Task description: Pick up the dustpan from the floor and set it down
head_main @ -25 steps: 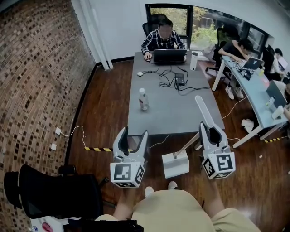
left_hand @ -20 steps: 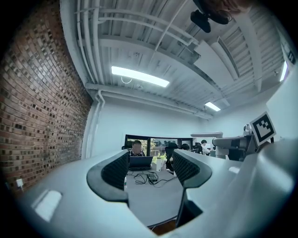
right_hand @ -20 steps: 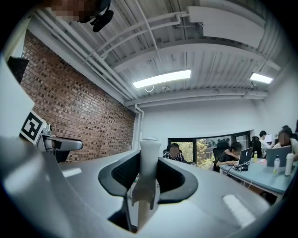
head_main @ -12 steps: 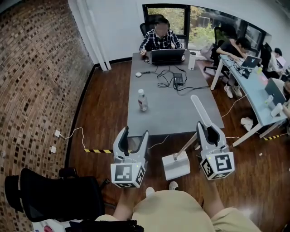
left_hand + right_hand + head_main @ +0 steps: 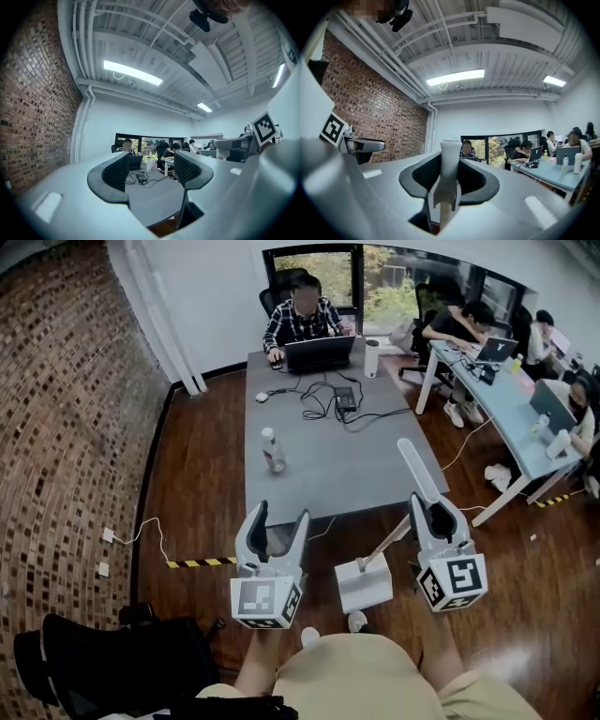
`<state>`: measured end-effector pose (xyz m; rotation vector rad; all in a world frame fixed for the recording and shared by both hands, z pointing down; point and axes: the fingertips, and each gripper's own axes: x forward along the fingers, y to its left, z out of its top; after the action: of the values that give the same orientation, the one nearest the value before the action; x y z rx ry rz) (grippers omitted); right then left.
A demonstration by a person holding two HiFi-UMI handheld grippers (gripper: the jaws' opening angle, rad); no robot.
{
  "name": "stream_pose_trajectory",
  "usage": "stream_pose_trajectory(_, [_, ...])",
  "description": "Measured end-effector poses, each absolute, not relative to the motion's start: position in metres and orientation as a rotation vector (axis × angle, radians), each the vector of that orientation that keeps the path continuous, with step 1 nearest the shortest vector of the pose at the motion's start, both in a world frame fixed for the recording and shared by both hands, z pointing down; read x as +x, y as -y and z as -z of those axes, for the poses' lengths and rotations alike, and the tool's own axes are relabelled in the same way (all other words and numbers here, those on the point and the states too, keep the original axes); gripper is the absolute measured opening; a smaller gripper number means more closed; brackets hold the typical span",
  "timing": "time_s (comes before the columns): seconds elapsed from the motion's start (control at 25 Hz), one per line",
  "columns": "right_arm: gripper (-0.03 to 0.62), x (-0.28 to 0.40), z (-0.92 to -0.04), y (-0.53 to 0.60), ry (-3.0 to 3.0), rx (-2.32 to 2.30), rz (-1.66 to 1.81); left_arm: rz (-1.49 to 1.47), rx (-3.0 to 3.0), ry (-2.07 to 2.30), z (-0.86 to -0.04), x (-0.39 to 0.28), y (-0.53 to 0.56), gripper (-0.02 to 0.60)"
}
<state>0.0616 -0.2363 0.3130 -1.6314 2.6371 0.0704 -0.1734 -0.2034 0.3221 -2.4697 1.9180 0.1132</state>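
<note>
Dustpan (image 5: 364, 585) is bottom centre. Looks like light, stiff plastic, probably pan-heavy and swingy. Right gripper (image 5: 433, 514) is clamped on its slick handle (image 5: 450, 161), a decent spot. Left gripper (image 5: 272, 526), lower left, gapes empty.

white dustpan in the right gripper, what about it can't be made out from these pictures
- Head view: whether the white long-handled plastic dustpan hangs clear of the dark wooden floor; the steep downward angle hides any gap.
- Head view: whether it holds any dirt; too small to tell.
- Right gripper view: all of it but the handle, clamped in the right gripper, whose body hides the rest.
</note>
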Motion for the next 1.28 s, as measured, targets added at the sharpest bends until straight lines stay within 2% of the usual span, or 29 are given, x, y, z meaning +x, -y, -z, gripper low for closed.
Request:
stream_pose_trajectory(0.76, [0.117, 0.173, -0.355, 0.242, -2.501, -1.921, 0.035, -0.054, -2.743, -1.560, -0.339, -0.037, 0.252, 0.290])
stream_pose_trajectory(1.28, [0.117, 0.194, -0.489, 0.275, -2.668, -1.955, 0.303, 0.040, -2.837, -1.474, -0.389, 0.014, 0.284, 0.284])
